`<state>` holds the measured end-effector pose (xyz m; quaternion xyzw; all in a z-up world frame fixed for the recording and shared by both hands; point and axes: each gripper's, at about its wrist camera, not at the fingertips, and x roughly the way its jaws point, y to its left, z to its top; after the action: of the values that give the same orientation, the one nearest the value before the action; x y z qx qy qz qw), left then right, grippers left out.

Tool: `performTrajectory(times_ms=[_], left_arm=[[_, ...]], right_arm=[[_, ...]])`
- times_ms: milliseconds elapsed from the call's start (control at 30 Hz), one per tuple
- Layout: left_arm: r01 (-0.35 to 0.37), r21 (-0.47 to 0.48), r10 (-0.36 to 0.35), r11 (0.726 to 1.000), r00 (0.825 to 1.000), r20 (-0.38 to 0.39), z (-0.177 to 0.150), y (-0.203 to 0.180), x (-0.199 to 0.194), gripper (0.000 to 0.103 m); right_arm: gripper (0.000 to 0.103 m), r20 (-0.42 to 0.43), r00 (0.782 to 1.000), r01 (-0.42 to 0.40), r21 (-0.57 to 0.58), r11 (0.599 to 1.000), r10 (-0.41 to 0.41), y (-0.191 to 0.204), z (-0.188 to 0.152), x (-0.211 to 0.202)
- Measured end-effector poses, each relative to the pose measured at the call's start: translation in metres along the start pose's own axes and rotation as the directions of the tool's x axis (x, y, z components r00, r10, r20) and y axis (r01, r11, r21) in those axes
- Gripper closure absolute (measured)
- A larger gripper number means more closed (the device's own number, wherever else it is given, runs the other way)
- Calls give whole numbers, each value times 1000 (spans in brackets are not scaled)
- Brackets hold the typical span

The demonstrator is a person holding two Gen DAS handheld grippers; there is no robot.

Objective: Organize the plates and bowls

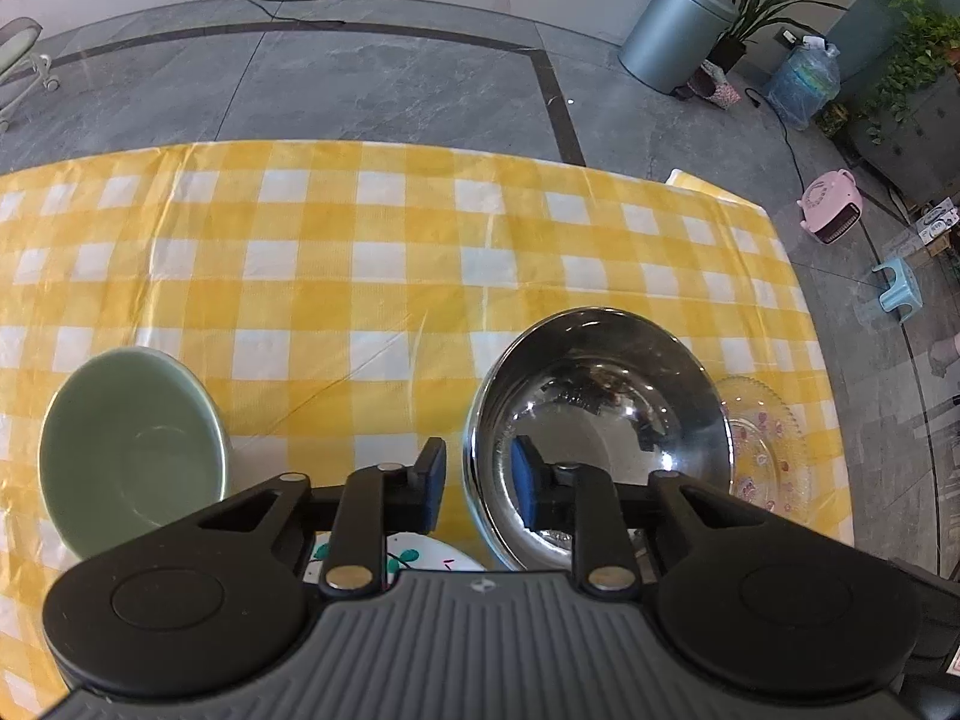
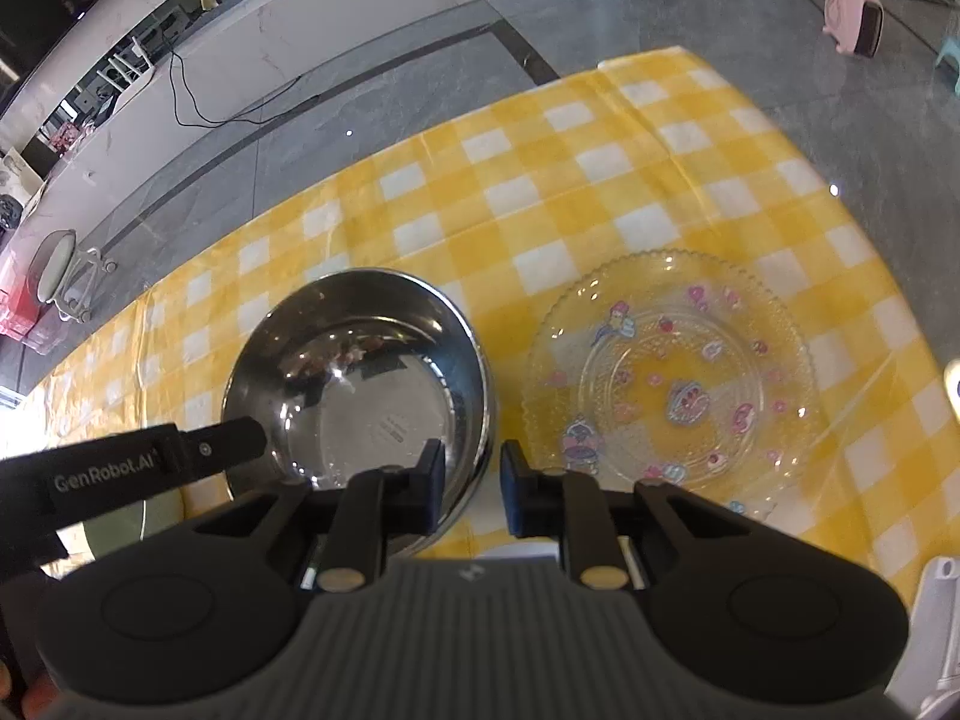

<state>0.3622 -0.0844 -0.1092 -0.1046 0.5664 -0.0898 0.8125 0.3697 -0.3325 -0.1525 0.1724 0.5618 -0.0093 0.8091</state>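
Little of the task appears to have been done: nothing is seen stacked, and the dishes are spread singly along the near part of the yellow checked tablecloth [image 1: 384,252]. A steel bowl [image 1: 600,420] stands in the middle, empty apart from reflections; a green bowl [image 1: 132,444] is set well to its left, also empty, and a clear glass plate [image 2: 672,372] printed with small cartoon figures lies just to its right, with nothing on it. A white plate with a green leaf pattern [image 1: 402,558] is partly glimpsed under the left gripper [image 1: 480,480], though too little is shown to say what it rests on. The left gripper is held open, with one finger outside the steel bowl's near-left rim and the other inside it, so the wall is straddled but not visibly pinched. The right gripper [image 2: 474,486] is likewise parted across the bowl's near-right rim, with nothing clamped. Gathering bowls with bowls and plates with plates is judged to remain.
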Motion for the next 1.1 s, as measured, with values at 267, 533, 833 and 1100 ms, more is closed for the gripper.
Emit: performTrajectory(times_ms=[267, 533, 833, 1100], left_arm=[[-4, -5, 4, 1000, 1000, -3, 0, 1, 4, 96], [-25, 8, 25, 1000, 1000, 14, -9, -9, -32, 96], [-51, 9, 50, 999, 996, 74, -49, -10, -116, 95], [-45, -74, 52, 996, 994, 101, -100, 14, -176, 95]], right_arm=[[93, -16, 1000, -4, 35, 999, 5, -4, 4, 9], [95, 7, 1000, 6, 18, 1000, -6, 4, -2, -17], [96, 33, 998, -52, -25, 998, 53, 19, -37, -87], [96, 42, 994, -97, -104, 990, 102, 43, -96, -143]])
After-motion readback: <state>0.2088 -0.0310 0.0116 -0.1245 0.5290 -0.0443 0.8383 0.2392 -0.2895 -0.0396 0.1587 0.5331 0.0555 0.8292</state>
